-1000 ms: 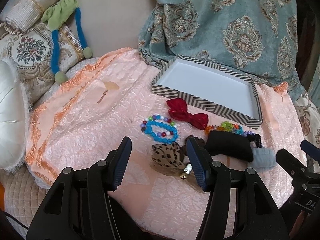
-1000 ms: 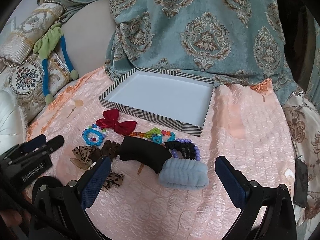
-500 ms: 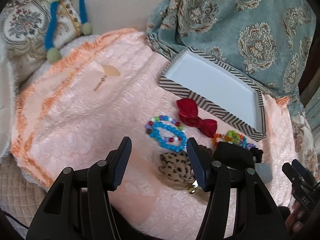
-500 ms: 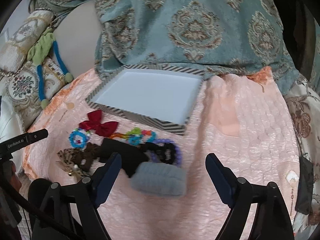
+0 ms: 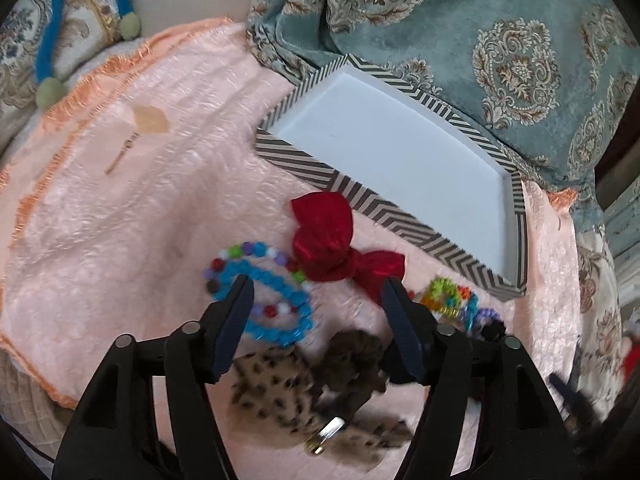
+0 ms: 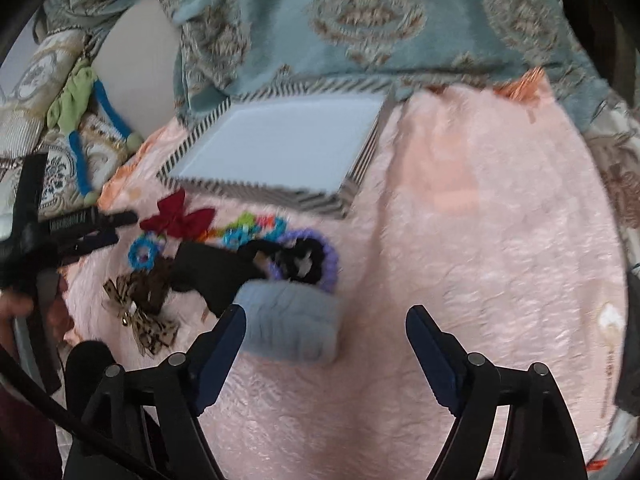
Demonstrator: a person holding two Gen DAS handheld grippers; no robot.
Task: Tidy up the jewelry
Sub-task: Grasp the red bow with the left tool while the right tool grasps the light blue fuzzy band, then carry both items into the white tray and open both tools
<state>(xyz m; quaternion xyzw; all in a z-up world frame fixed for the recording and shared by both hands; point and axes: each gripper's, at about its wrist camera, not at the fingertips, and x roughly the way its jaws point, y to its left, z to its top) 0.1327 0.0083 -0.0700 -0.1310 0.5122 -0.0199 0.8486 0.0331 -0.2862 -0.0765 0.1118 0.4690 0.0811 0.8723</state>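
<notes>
Left gripper (image 5: 316, 292) fingers apart, empty, above blue bracelet (image 5: 266, 302) and leopard bow (image 5: 276, 392). Red bow (image 5: 328, 248) beside empty tray (image 5: 400, 212). Right gripper (image 6: 326, 328) fingers apart, empty, at grey band (image 6: 292, 324).

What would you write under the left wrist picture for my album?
Open left gripper hovering over a blue bead bracelet and red bow, beside the empty striped tray.

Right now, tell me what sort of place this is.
Probably a bedroom or sitting room at home: a quilted pink cover with hair accessories laid out on it, embroidered cushions, and a draped damask blanket behind the striped tray.
</notes>
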